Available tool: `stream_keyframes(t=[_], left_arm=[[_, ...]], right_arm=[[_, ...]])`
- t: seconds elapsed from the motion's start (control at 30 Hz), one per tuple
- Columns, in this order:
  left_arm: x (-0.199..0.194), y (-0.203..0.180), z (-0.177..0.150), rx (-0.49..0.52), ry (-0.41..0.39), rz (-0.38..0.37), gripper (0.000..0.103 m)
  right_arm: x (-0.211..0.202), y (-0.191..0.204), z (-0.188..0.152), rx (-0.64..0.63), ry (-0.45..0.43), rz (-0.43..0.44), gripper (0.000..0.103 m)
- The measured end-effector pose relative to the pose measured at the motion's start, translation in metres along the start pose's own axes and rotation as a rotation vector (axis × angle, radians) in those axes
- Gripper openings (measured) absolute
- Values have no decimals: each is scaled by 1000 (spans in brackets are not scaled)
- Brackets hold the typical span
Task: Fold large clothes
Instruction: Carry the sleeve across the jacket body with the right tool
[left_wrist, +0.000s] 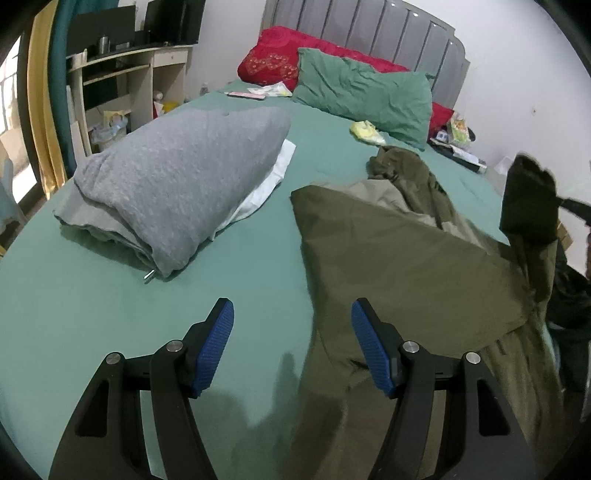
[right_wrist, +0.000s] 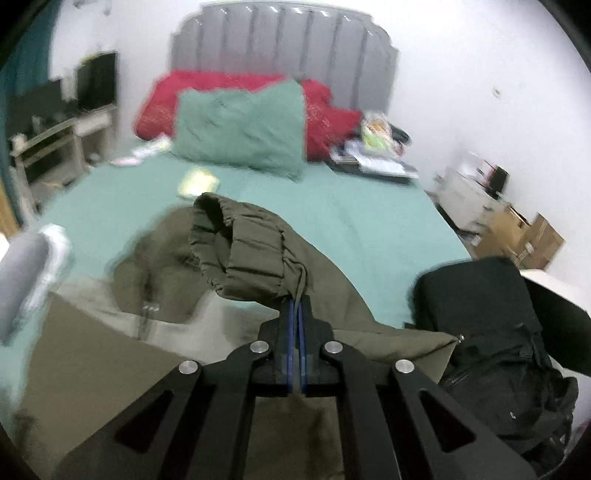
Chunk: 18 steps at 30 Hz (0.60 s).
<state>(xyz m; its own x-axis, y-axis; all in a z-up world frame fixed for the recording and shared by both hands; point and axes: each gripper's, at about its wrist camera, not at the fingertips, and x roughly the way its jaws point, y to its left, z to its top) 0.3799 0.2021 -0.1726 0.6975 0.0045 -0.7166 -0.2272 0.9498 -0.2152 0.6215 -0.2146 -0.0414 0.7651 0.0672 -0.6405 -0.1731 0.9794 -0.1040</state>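
Note:
An olive-green garment (left_wrist: 410, 266) lies spread on the green bed sheet (left_wrist: 147, 332), its far end bunched. My left gripper (left_wrist: 292, 310) is open and empty, hovering over the garment's left edge. My right gripper (right_wrist: 295, 306) is shut on the olive garment's elastic waistband with drawstring (right_wrist: 255, 258), holding it lifted above the bed; the rest of the garment (right_wrist: 110, 354) drapes below. In the left wrist view the right gripper (left_wrist: 532, 199) appears as a dark blurred shape at the far right, with cloth hanging from it.
A folded grey blanket (left_wrist: 177, 181) lies on the bed's left, over white cloth (left_wrist: 273, 173). A green pillow (right_wrist: 240, 125) and red pillows (right_wrist: 162, 99) lean on the grey headboard. A black bag (right_wrist: 491, 332) sits at the bed's right edge. Cardboard boxes (right_wrist: 524, 236) stand beyond.

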Motion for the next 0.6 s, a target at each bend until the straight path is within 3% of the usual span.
stream_keyframes(t=[0.13, 0.27, 0.4, 0.6], left_arm=[[-17, 5, -4, 15, -7, -25, 69], [-27, 19, -5, -3, -15, -30, 69], [-29, 36, -3, -21, -26, -8, 69], [-23, 53, 3, -61, -15, -3, 69]], right_arm=[[-43, 59, 17, -6, -35, 140, 2], [-49, 138, 14, -9, -9, 296, 2], [-22, 219, -16, -45, 48, 405, 3], [58, 305, -97, -28, 272, 484, 8]])
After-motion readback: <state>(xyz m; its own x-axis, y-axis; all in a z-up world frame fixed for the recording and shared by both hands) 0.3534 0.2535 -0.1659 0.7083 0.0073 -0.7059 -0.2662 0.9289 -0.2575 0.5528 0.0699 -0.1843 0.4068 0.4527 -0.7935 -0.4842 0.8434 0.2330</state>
